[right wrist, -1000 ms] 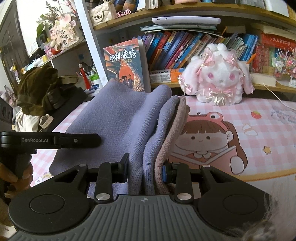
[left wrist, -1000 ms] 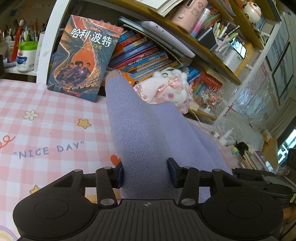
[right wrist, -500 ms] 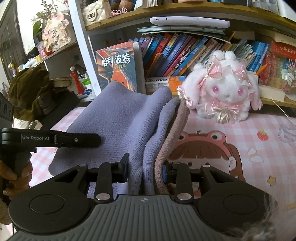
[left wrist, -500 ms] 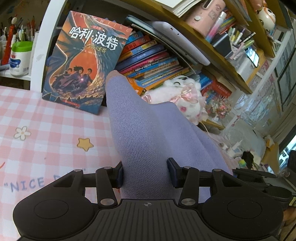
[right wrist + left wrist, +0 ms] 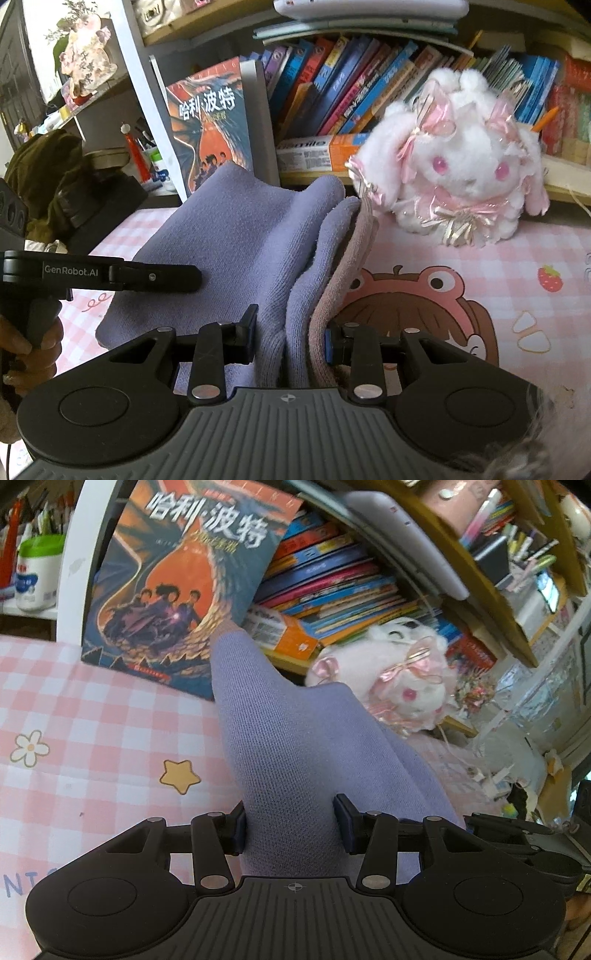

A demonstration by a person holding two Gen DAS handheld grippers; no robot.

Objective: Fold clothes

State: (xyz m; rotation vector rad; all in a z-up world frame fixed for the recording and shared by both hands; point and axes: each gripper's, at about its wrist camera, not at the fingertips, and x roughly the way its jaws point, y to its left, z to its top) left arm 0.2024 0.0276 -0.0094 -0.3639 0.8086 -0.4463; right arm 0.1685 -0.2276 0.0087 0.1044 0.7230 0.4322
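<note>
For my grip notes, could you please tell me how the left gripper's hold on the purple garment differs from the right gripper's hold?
The left gripper clamps one smooth, rounded bulge of the purple garment; the right gripper clamps several bunched layers, with a pinkish-beige edge against its right finger. The left gripper's jaws stand wider apart around the cloth than the right gripper's. Both are shut on the same garment, holding it raised above the pink checked mat.

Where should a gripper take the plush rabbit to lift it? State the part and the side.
Grip the plush rabbit across its round head, coming from above. It sits upright facing forward on the mat, backed by books, with the purple garment at its left; only the top is free, and the head squashes easily.
</note>
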